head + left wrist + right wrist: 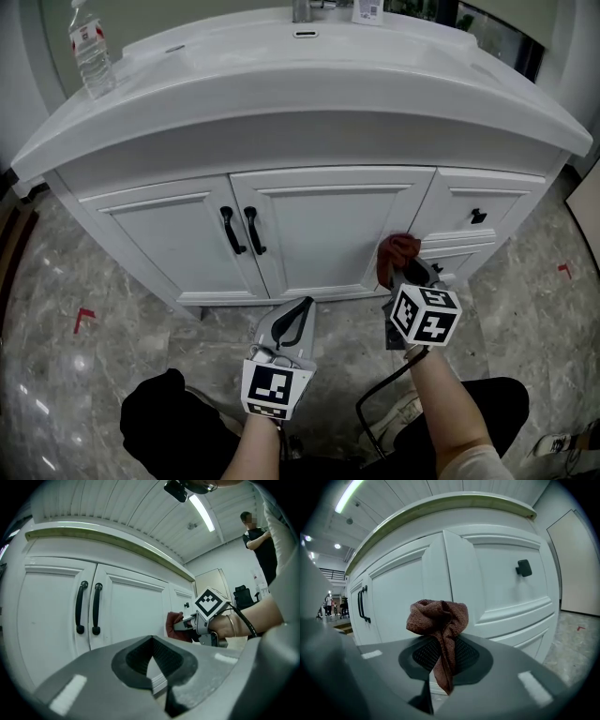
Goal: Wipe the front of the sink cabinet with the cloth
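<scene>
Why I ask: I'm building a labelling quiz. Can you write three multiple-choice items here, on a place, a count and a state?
1. Where is the water bottle? A: floor. B: basin. C: countertop's left end.
2. How many black bar handles on the double doors? A: one. B: two. C: four.
3. The right gripper is? A: open, empty. B: shut on the cloth. C: lying on the floor.
Answers: C, it stands on the white top at left; B, one per door; B, its fingers pinch the red-brown cloth.
</scene>
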